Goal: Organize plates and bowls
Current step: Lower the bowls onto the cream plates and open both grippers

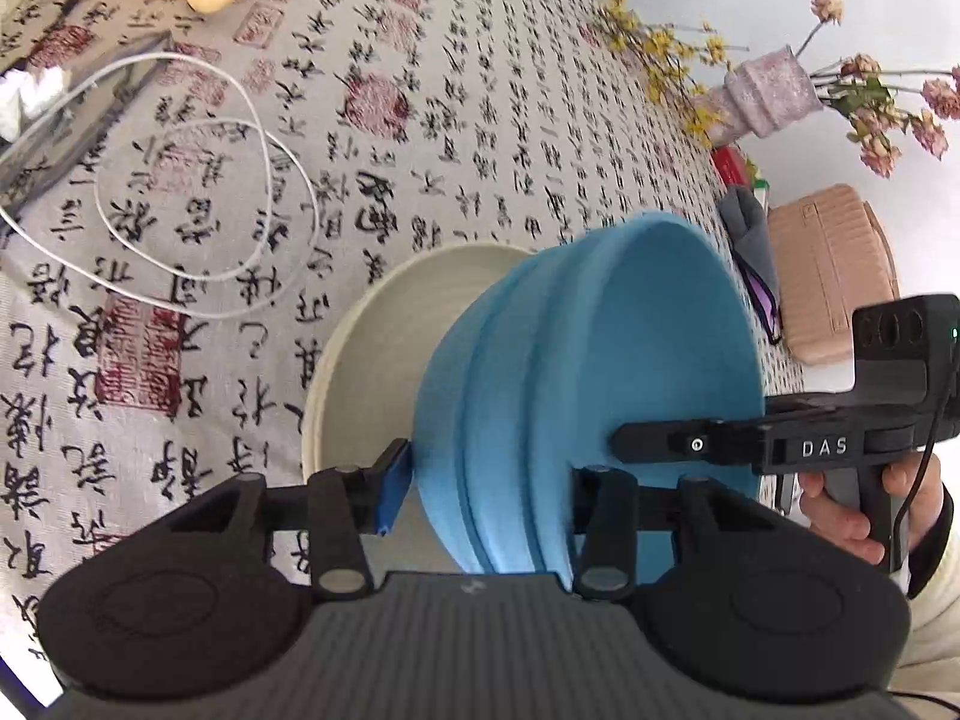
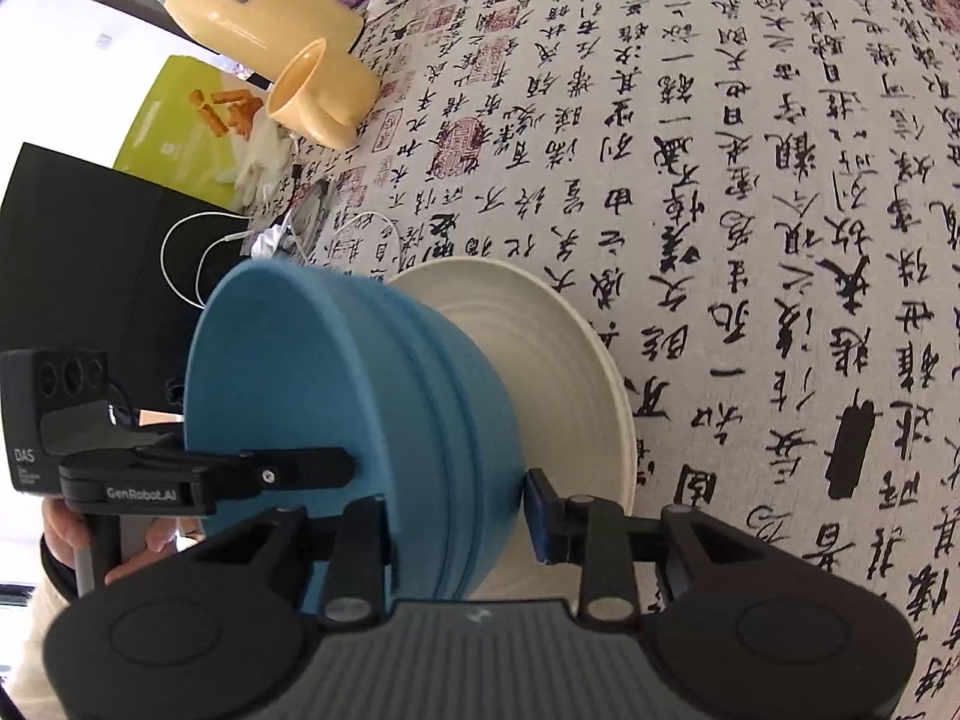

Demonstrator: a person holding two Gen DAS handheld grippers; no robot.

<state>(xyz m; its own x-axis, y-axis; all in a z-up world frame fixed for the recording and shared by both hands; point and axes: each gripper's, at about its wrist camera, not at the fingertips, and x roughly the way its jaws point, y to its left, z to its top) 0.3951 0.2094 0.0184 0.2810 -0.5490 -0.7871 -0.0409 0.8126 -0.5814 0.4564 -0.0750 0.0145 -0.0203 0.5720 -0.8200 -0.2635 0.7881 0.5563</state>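
A blue bowl stands on a white ribbed plate on the calligraphy tablecloth. My left gripper straddles the bowl's near wall: the left blue pad is outside and apart from it, the right finger is inside the bowl. My right gripper straddles the opposite wall of the same bowl: its right pad stands apart outside, over the plate. Both grippers are open. Each gripper shows in the other's view, with one finger reaching over the rim.
A white cable loops on the cloth at the left. A yellow jug and mug, a green box and a black box stand along one edge. A vase of dried flowers and a tan case are at the other.
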